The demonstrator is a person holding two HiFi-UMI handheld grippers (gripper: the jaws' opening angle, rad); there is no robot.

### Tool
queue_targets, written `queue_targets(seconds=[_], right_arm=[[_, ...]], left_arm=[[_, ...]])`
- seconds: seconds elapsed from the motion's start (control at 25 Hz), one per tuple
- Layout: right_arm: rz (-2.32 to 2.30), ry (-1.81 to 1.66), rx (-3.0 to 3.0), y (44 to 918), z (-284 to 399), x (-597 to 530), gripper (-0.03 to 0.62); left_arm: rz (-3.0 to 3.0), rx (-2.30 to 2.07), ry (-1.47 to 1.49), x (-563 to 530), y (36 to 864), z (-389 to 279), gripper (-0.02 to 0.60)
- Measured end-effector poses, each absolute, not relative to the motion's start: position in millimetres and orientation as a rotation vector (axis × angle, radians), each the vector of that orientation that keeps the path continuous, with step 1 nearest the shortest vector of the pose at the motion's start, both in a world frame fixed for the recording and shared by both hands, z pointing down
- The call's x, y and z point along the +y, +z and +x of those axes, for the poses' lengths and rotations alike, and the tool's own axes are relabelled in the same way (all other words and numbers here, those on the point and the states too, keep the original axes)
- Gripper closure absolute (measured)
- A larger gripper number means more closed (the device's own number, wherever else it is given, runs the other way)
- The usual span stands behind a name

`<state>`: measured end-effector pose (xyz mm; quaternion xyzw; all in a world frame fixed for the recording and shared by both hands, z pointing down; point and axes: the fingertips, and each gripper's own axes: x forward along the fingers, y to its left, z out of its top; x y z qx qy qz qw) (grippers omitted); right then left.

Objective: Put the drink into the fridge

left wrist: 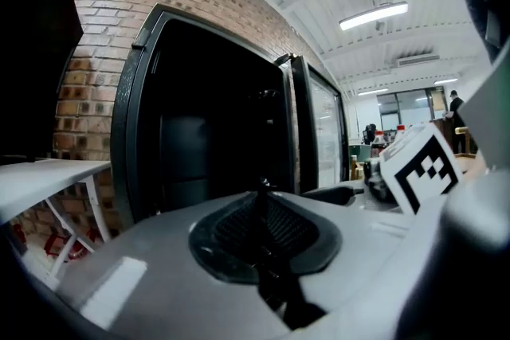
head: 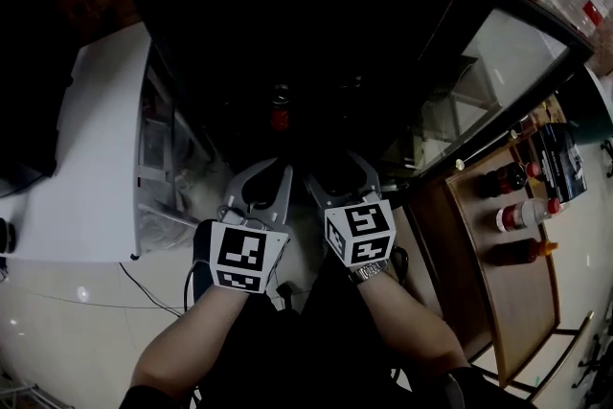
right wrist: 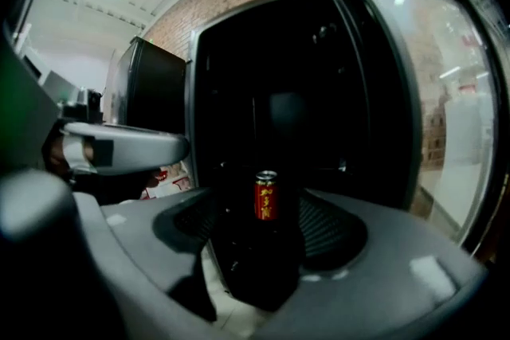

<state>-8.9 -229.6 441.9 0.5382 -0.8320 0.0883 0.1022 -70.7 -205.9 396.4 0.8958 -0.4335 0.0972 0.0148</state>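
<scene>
While drink stands inside fridge — upright, door open

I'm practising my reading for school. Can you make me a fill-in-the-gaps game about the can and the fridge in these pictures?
1. The drink can is coloured ____.
2. The can stands inside the dark ____.
3. The glass door is swung ____.
4. The left claw is shut and holds ____.

Missing words: red; fridge; open; nothing.
</scene>
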Motion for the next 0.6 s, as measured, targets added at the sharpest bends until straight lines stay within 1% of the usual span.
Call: queue_targets(seconds=[0.12,0.24,0.6], right_arm=[[1.625,0.206,-2.464,412,6,-188,0.313],[1.670,0.159,-2.464,386,26,-148,0.326],[1.908,0.083,-2.317,348,128,-31,0.327]], left_arm=[[2.797,-1.351,0.256,-180,384,-60,0.549],[2.822,-1.326,0.220,-151,375,-40,0.549],[2.974,-1.082,0.156,-51,353,60,0.549]])
